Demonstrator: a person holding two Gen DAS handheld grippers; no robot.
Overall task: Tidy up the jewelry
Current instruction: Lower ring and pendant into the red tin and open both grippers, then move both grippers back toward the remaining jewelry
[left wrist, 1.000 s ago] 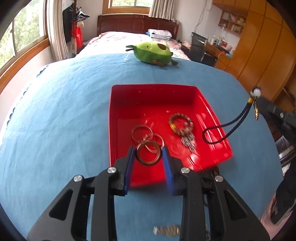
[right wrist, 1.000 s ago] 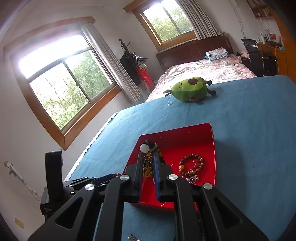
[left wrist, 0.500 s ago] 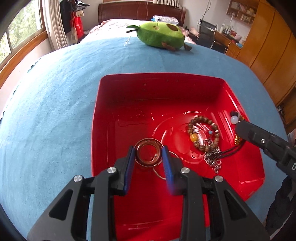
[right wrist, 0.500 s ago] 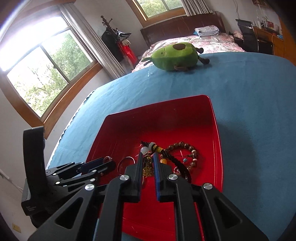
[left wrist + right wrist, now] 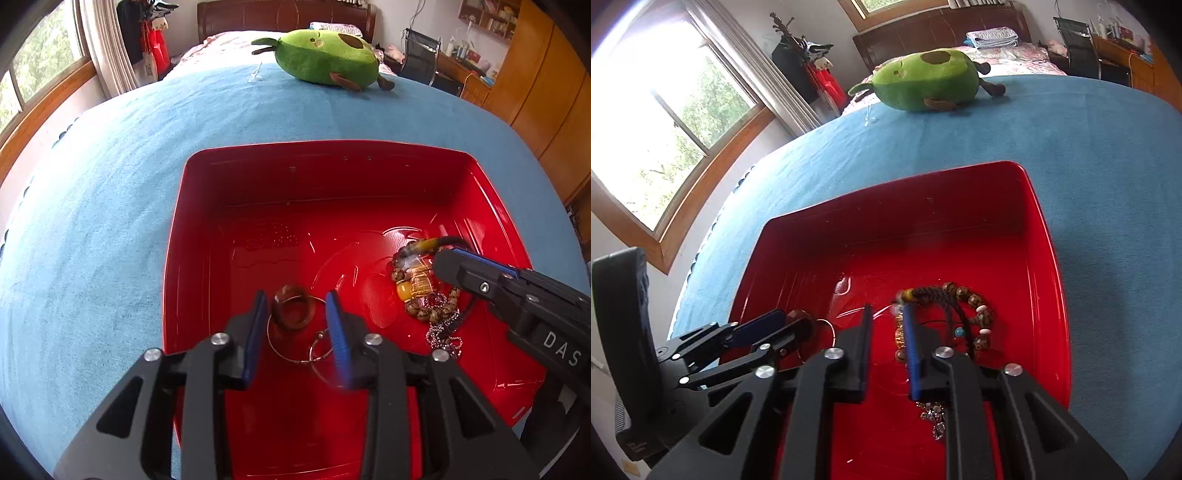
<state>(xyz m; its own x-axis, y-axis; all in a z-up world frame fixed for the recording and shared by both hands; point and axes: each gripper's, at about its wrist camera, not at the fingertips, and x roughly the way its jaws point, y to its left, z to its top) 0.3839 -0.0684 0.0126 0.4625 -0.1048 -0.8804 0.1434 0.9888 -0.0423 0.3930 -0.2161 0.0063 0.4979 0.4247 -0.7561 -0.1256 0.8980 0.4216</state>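
Releasing: my left gripper (image 5: 295, 317), open, is dropping a brown ring (image 5: 293, 308); my right gripper (image 5: 888, 332), open, is leaving the corded charm (image 5: 923, 293) in the red tray (image 5: 332, 177).

Open far half of tray, crowded near half.

Bare red floor toward the far wall of the red tray (image 5: 325, 173); brown ring (image 5: 293, 308) and thin wire hoops (image 5: 295, 350) at near left, bead bracelet (image 5: 424, 295) heaped at right, narrow lane between. Wide blue surface (image 5: 110, 206) on all sides, only the avocado plush (image 5: 327, 61) at the far edge.
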